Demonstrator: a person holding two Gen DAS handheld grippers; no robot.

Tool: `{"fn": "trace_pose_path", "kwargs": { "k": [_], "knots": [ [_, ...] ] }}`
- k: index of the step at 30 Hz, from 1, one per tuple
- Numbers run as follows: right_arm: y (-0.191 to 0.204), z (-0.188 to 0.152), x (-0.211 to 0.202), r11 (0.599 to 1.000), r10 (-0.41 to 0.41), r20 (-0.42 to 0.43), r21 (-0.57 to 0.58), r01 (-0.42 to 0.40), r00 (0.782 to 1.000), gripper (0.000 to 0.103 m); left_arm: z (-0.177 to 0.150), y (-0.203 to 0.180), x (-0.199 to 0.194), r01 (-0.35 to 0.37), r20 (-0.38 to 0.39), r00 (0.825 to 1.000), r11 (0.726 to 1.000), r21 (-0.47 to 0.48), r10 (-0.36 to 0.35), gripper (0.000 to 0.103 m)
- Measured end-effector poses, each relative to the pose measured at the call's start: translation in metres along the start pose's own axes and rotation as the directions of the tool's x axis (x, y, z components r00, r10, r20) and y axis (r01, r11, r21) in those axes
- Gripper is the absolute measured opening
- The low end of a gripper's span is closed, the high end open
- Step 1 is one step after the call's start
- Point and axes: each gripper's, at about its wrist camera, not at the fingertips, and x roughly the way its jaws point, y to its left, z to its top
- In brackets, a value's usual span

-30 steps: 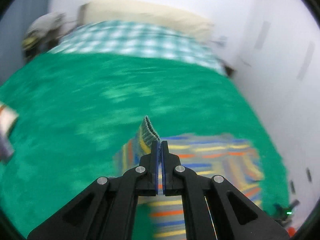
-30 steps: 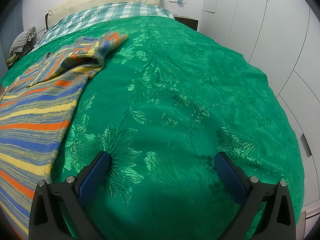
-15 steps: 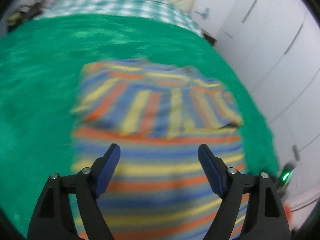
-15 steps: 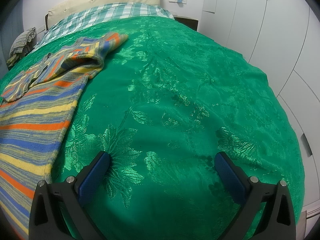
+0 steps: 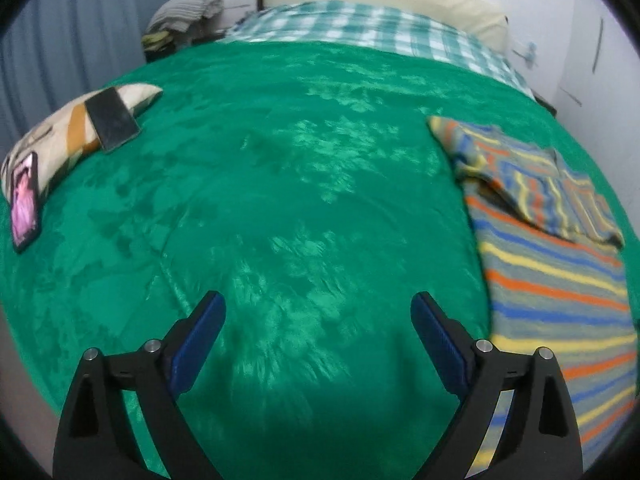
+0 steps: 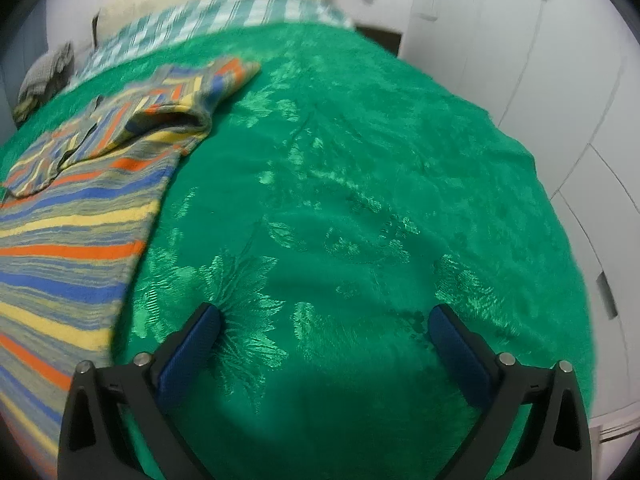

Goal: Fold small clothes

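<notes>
green leaf-pattern bedspread [image 5: 304,184], orange/blue/yellow/grey striped sweater [image 5: 560,280], teal-white check sheet [image 5: 360,32], blue fingers [image 5: 196,340]

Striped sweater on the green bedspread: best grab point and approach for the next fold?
Take the striped knit sweater at its lower side edge beside the bare green bedspread, coming from the right with the open right claw. That single-layer edge lies flat and exposed; the top already carries folded-in sleeves.

Left hand-held gripper [image 5: 318,310] and right hand-held gripper [image 6: 324,322] both gape wide, empty

bedspread [image 5: 288,184] bare centre | sweater [image 5: 552,264] right | phones [image 5: 114,120] left
</notes>
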Motion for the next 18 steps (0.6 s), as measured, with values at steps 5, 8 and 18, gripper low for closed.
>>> {"fn": "trace_pose_path", "kwargs": {
  "k": [5, 8, 18],
  "knots": [
    [0.047, 0.072, -0.046, 0.918, 0.392, 0.016, 0.057, -0.392, 0.920, 0.076, -0.011, 0.000, 0.036, -0.021, -0.010, 1.000, 1.000, 0.010, 0.021, 0.095],
    [0.096, 0.120, -0.031, 0.799, 0.597, -0.049, 0.125, -0.589, 0.800, 0.059, -0.014, 0.001, 0.038, -0.014, 0.003, 1.000, 1.000, 0.000, 0.014, 0.098],
    [0.206, 0.174, 0.096, 0.816, 0.577, -0.218, 0.204, -0.541, 0.787, 0.039, -0.014, 0.003, 0.043, 0.024, 0.001, 1.000, 1.000, 0.001, -0.024, 0.102]
  ]
}}
